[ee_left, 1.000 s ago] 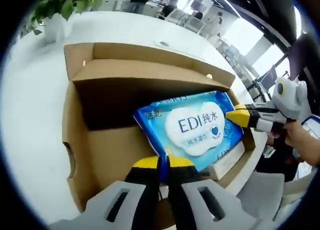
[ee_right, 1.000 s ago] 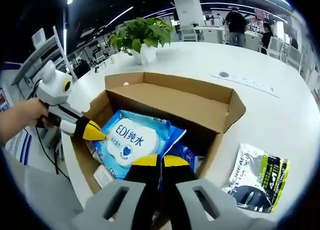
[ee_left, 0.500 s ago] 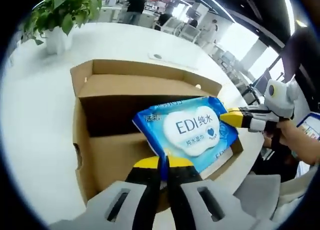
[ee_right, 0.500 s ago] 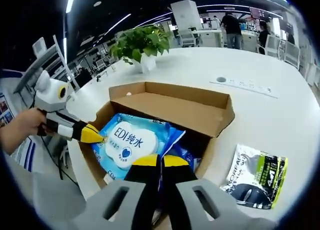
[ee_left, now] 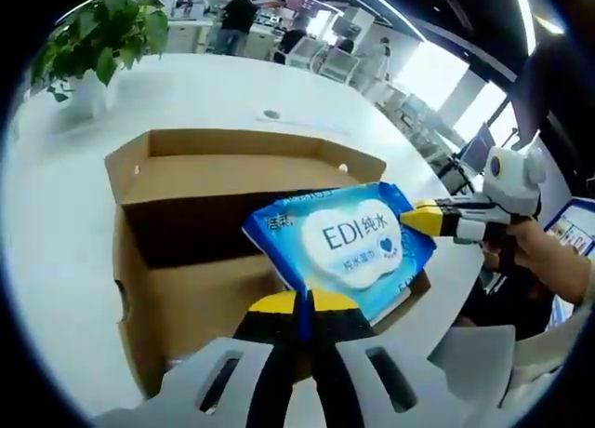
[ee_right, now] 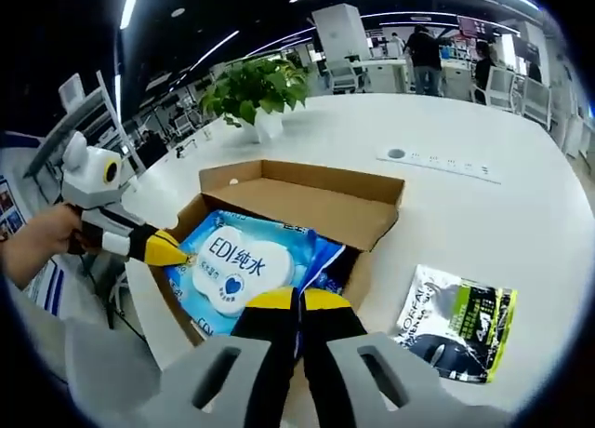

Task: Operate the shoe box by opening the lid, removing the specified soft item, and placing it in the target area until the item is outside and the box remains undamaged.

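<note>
A blue wet-wipes pack (ee_left: 349, 242) with a white "EDI" label hangs above the open brown shoe box (ee_left: 186, 186), held at both ends. At the bottom of the left gripper view, my left gripper (ee_left: 299, 305) is shut on the pack's near edge. My right gripper (ee_left: 414, 219) comes in from the right and pinches the far end. In the right gripper view, the pack (ee_right: 237, 260) lies over the box (ee_right: 307, 205); my right gripper (ee_right: 297, 302) is shut on its edge, and the left gripper (ee_right: 181, 254) grips the other end.
The box stands on a large white table (ee_right: 483, 223). A grey-green sachet (ee_right: 456, 321) lies to the right of the box. A potted plant (ee_right: 256, 88) stands behind it, and a socket strip (ee_right: 437, 163) is set into the table. People stand far behind.
The pack has risen higher above the box, with both grippers still shut on its ends. Both views have lifted with it, so the box looks smaller.
</note>
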{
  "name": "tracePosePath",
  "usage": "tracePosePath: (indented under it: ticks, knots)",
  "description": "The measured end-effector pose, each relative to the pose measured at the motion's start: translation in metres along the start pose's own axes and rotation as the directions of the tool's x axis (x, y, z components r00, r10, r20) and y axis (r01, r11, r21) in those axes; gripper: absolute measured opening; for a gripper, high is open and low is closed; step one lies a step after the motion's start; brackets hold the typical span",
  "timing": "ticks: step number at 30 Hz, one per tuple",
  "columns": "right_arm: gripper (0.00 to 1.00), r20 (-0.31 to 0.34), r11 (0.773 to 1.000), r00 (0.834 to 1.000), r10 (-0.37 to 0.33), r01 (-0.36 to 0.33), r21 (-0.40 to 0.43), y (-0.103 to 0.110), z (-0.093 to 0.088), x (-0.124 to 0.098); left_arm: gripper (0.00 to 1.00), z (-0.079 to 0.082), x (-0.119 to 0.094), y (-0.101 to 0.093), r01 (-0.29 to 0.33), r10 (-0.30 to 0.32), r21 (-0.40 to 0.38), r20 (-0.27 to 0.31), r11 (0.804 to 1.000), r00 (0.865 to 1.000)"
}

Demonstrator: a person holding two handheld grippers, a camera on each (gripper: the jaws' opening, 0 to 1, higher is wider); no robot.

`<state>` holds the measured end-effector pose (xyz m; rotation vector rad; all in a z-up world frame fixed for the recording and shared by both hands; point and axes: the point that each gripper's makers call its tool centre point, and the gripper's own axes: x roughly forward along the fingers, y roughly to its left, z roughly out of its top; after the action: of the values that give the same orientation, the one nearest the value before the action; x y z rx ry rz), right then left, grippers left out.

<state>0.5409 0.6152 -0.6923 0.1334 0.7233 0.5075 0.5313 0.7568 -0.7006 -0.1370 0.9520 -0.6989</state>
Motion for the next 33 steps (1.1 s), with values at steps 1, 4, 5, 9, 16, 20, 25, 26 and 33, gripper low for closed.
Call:
tracePosePath:
  ticks: [1,4,5,9,16,20,25,26,33]
  knots:
    - [0.00,0.002,1.000,1.000,-0.002,0.002,0.006,-0.002,0.000,-0.001,0.00,0.002,0.001,-0.003,0.001,-0.001,-0.001,0.004,1.000,1.000]
    - [0.00,0.007,1.000,1.000,-0.010,0.009,0.014,-0.008,0.001,-0.008,0.00,0.005,0.004,-0.011,0.009,-0.009,0.008,0.005,1.000,1.000]
    - [0.00,0.007,1.000,1.000,-0.012,0.012,0.012,-0.010,0.001,-0.010,0.00,0.006,0.006,-0.014,0.013,-0.013,0.012,0.004,1.000,1.000]
    - [0.00,0.008,1.000,1.000,-0.020,0.020,0.018,-0.018,0.000,-0.019,0.00,0.010,0.010,-0.023,0.027,-0.027,0.017,0.003,0.999,1.000]
    - [0.00,0.023,0.999,0.999,-0.041,0.040,0.034,-0.033,0.002,-0.033,0.00,0.018,0.018,-0.043,0.048,-0.048,0.035,-0.001,0.998,0.999]
    - [0.00,0.029,0.998,0.998,-0.054,0.053,0.043,-0.043,0.002,-0.042,0.00,0.023,0.021,-0.053,0.063,-0.063,0.044,0.002,0.997,0.998]
    - [0.00,0.035,0.996,0.997,-0.069,0.067,0.058,-0.055,0.001,-0.051,0.00,0.028,0.028,-0.069,0.080,-0.080,0.058,0.000,0.995,0.997]
    - [0.00,0.035,0.996,0.997,-0.072,0.070,0.062,-0.058,0.000,-0.054,0.00,0.029,0.029,-0.071,0.081,-0.081,0.060,-0.002,0.995,0.997]
    - [0.00,0.040,0.992,0.995,-0.094,0.090,0.084,-0.076,-0.002,-0.067,0.00,0.034,0.041,-0.091,0.097,-0.096,0.086,-0.013,0.992,0.995]
